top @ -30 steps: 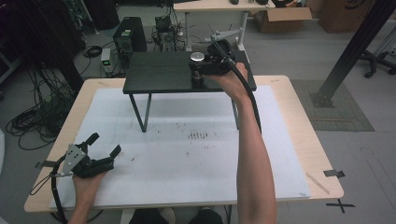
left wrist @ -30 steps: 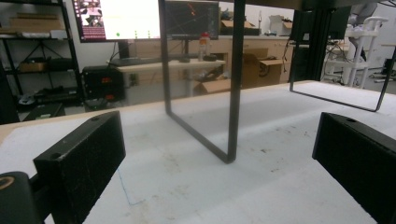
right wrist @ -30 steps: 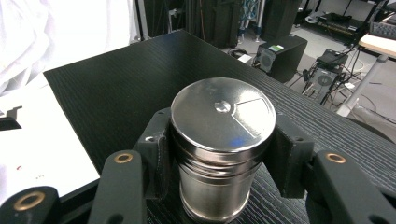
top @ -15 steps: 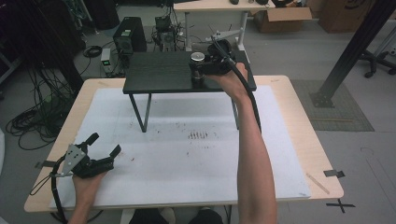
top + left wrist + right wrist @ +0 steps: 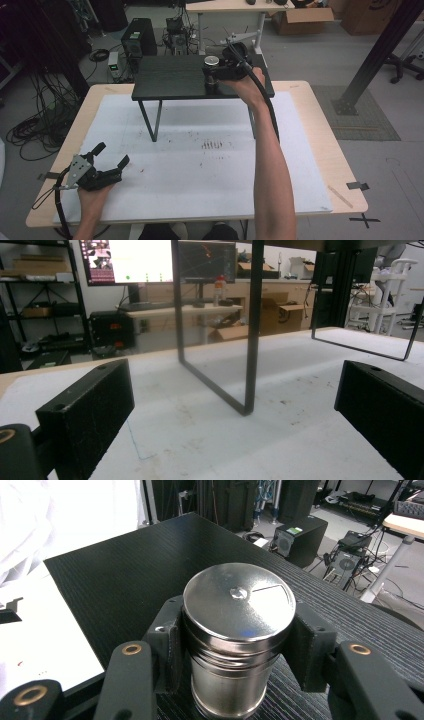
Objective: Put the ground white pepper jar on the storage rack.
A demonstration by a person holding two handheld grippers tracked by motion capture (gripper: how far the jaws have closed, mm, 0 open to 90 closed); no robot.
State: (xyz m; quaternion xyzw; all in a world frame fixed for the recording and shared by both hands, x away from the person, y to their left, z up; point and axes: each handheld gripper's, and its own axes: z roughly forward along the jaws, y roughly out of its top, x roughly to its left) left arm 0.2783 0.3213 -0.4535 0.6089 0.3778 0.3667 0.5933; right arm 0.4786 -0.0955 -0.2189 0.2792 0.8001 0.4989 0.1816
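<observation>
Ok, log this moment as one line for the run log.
right gripper: shut on steel canister | canister: upright on black shelf | left gripper: open, holds nothing, low over white mat

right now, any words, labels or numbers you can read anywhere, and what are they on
None can be read.
Bright monitor behind the table: rows of content, too blurred to read.
Shiny round steel canister lid: no lettering.
Brown cardboard box: dark mark, illegible.

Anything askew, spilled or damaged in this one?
Nothing stands out. The steel canister stands upright on the black shelf, gripped squarely by the right tongs. The white mat carries only a few small dark marks. The left tongs rest open on it.
</observation>
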